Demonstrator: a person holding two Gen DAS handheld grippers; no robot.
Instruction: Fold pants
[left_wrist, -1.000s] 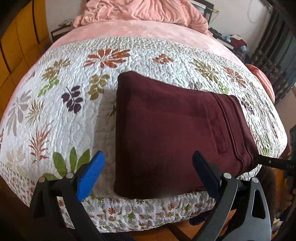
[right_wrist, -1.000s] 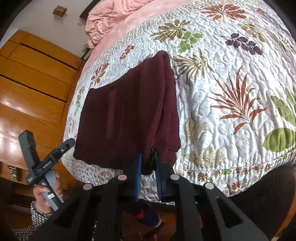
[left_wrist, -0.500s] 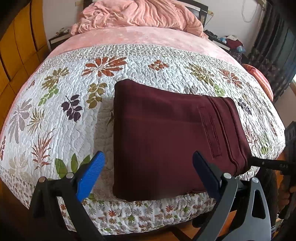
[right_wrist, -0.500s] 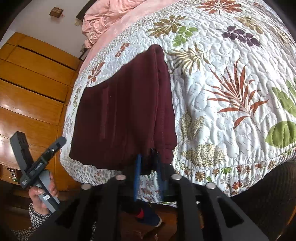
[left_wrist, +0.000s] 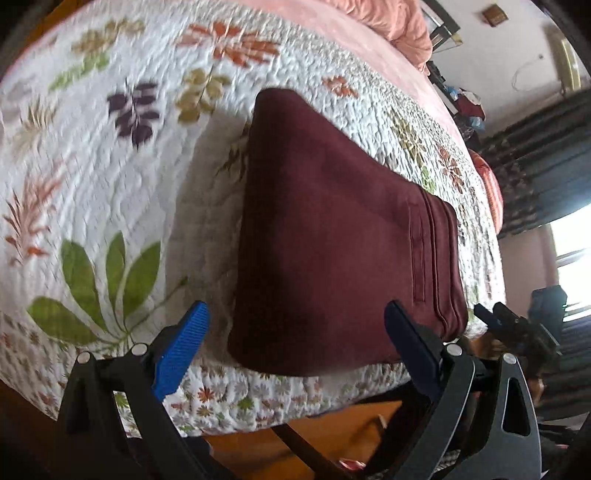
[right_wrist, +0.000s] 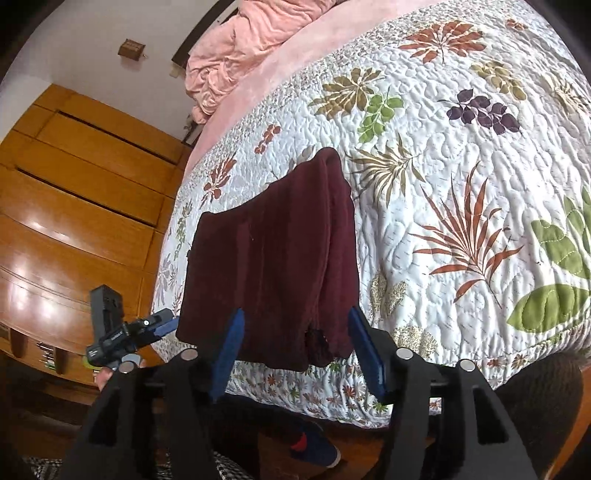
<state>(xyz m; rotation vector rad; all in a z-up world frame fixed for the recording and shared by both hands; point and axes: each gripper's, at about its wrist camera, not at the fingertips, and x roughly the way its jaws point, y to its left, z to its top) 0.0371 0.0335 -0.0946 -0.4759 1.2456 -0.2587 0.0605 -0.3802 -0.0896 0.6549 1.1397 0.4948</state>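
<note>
Folded maroon pants (left_wrist: 332, 240) lie flat on the floral quilt (left_wrist: 92, 166), close to the bed's front edge. My left gripper (left_wrist: 295, 332) is open, its blue pads wide apart just in front of the pants' left corner and touching nothing. In the right wrist view, the jaws of my right gripper (right_wrist: 297, 347) are opening. The near edge of the pants (right_wrist: 273, 266) lies between the pads, which do not press on it. A hand holds the left gripper (right_wrist: 166, 323) off the bed's left corner. The right gripper (left_wrist: 487, 317) shows beside the waistband end.
A crumpled pink blanket (right_wrist: 236, 55) is piled at the head of the bed. Wooden wardrobe doors (right_wrist: 74, 184) stand along one side and dark curtains (left_wrist: 546, 155) along the other. A foot in a dark shoe (right_wrist: 314, 446) stands on the wooden floor under the bed's edge.
The right gripper's jaws went from shut on the pants' near edge to well apart, letting the cloth go. The left gripper rolled and came in lower toward the bed's edge.
</note>
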